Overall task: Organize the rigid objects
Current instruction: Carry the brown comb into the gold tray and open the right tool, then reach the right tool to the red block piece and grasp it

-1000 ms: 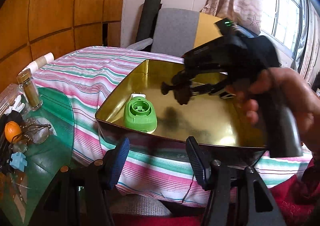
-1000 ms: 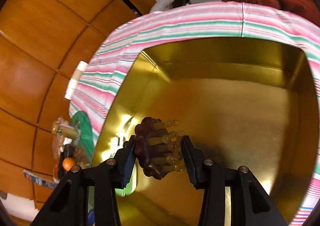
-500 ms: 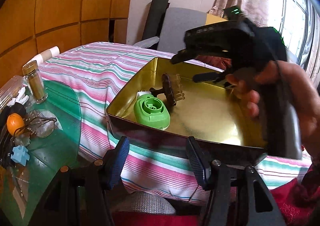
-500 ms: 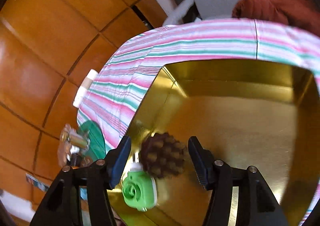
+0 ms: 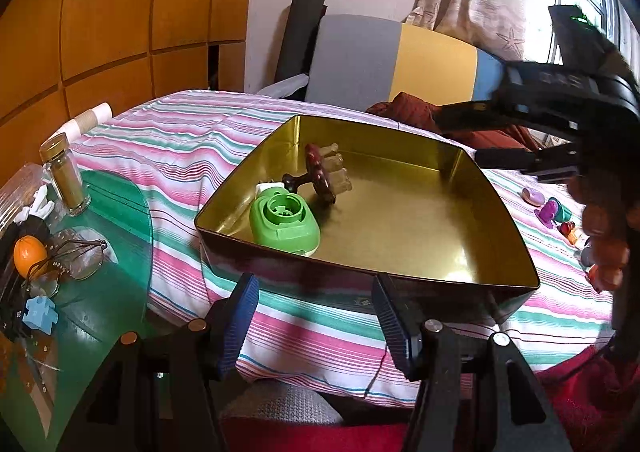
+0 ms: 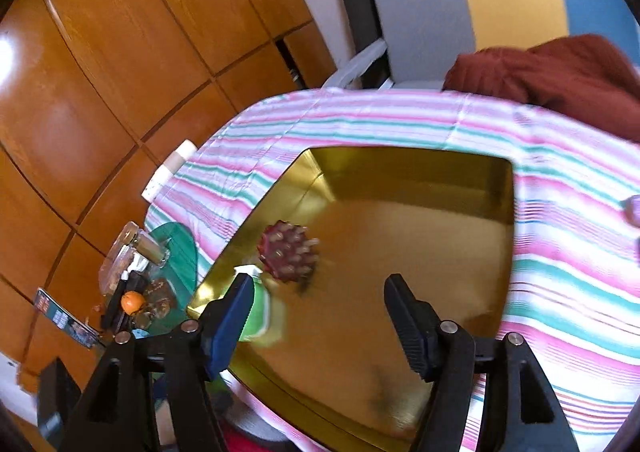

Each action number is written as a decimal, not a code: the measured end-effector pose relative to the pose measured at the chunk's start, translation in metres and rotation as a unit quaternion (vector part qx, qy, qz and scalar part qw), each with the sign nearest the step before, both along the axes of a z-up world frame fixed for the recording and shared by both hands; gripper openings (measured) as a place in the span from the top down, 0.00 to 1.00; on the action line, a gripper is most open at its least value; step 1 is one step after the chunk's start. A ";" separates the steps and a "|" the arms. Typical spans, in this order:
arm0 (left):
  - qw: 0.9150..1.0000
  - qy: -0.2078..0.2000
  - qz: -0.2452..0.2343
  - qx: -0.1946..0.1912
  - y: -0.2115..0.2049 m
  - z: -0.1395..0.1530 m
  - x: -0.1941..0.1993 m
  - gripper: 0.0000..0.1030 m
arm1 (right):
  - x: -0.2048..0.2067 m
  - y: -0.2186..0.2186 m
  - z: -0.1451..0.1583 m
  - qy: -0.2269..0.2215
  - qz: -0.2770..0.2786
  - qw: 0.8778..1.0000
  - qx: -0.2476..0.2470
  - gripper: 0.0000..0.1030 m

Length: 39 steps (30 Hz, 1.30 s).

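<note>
- Released since the earlier frame: brown massager [image 5: 320, 176] now lies in the gold tray [image 5: 500, 207], touching the green holder [image 5: 285, 221] at the tray's near-left corner.
- Left gripper [image 5: 314, 322]: spread, empty, before the tray's near wall.
- Right gripper [image 6: 320, 318]: spread, empty, above the tray.
- Step: placement done. Next calls for reaching the small items [image 5: 554, 209] right of the tray.

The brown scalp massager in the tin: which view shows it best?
The left wrist view: the brown scalp massager is sharp, side-on, with handle and prongs visible beside the green plastic piece. The right wrist view shows it blurred, prongs facing the camera.
</note>
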<state>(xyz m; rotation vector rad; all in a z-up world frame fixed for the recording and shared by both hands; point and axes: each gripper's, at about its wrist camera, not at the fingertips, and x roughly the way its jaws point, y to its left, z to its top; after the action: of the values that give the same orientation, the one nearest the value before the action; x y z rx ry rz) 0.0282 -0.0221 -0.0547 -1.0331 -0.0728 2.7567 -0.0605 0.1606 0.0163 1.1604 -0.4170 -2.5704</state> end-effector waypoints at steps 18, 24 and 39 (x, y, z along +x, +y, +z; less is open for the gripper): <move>0.999 0.004 -0.048 -0.022 0.031 0.002 0.010 0.42 | 0.073 0.134 -0.017 -0.062 -0.156 0.982 0.081 0.30; 0.998 0.006 -0.057 -0.022 0.039 0.004 0.012 0.42 | 0.103 0.228 -0.012 -0.119 -0.300 0.939 0.116 0.23; 0.998 0.009 -0.058 -0.021 0.041 0.008 0.016 0.42 | 0.129 0.367 -0.068 -0.265 -0.455 0.849 -0.046 0.39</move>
<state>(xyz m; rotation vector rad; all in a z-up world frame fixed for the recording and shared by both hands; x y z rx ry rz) 0.0442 0.0187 -0.0464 -0.9886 0.0461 2.6729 0.0681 0.5275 -0.0514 1.9942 -1.5189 -2.7969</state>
